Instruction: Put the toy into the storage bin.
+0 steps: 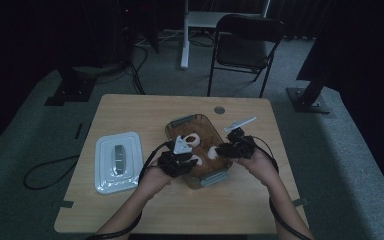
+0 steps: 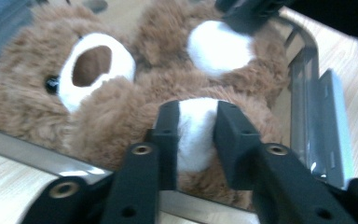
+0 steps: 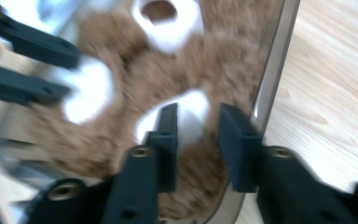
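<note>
So I've got the teddy bear [image 1: 200, 147] lying on its back inside the clear container [image 1: 178, 121], which sits a bit right of the middle of the table [image 1: 130, 107], with its white lid [image 1: 118, 162] off near the left edge.

The bear's long axis runs along the container, head at the far end, white-soled feet towards me.

My left gripper [image 2: 196, 140] is clenched on the nearer white paw [image 2: 193, 133], pads pressing both sides of it. The right gripper [image 3: 196, 140] straddles the other white paw [image 3: 189, 116], but there's a gap on one side, so I'd call it released rather than pinching.

The left hand is the one with a real hold, so any lift hangs on the right closing first.

No brand or writing I can read anywhere.
</note>
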A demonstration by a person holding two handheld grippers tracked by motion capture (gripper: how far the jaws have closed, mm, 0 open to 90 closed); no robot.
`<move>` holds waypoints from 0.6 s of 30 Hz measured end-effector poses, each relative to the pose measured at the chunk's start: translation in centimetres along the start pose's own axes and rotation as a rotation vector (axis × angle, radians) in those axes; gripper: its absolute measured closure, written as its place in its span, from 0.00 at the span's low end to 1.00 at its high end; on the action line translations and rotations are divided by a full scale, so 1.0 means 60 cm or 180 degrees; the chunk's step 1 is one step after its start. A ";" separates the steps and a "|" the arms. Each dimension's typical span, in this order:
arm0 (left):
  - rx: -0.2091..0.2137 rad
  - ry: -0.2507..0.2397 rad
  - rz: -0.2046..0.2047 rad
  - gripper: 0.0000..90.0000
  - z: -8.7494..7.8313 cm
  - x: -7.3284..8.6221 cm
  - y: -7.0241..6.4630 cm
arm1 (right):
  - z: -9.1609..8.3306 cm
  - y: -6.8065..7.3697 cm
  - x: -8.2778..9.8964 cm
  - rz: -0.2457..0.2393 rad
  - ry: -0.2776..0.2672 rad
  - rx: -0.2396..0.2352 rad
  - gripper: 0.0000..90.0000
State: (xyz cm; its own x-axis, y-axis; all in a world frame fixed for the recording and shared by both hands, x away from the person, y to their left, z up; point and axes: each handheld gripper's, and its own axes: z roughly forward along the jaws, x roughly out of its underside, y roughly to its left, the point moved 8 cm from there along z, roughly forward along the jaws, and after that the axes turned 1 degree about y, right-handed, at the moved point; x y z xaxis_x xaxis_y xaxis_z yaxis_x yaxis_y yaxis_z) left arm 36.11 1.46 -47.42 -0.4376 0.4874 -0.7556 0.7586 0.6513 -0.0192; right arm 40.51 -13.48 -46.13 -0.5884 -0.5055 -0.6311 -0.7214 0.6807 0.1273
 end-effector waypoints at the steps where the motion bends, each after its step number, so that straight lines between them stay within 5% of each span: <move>1: -0.0027 -0.0034 -0.0009 0.70 -0.002 -0.001 0.001 | -0.007 0.003 -0.002 -0.0009 -0.0046 -0.0022 0.60; 8: 0.0090 -0.0356 -0.0127 0.40 -0.027 -0.009 0.007 | -0.043 0.014 -0.013 0.0010 -0.0462 -0.0207 0.21; 11: 0.0015 -0.0401 -0.0132 0.30 -0.035 -0.008 0.010 | -0.045 0.001 -0.014 0.0039 -0.0569 -0.0021 0.18; 18: -0.0120 -0.0285 -0.0314 0.09 -0.052 0.015 0.028 | -0.040 -0.006 0.004 0.0107 -0.0482 0.0016 0.15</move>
State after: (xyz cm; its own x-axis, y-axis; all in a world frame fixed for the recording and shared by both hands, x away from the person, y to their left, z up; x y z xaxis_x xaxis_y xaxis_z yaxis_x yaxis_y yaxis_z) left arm 35.51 4.82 -46.08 -0.4631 0.3671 -0.8067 0.6946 0.7157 -0.0730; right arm 39.77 -15.13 -44.48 -0.5501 -0.3969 -0.7347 -0.7002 0.6987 0.1469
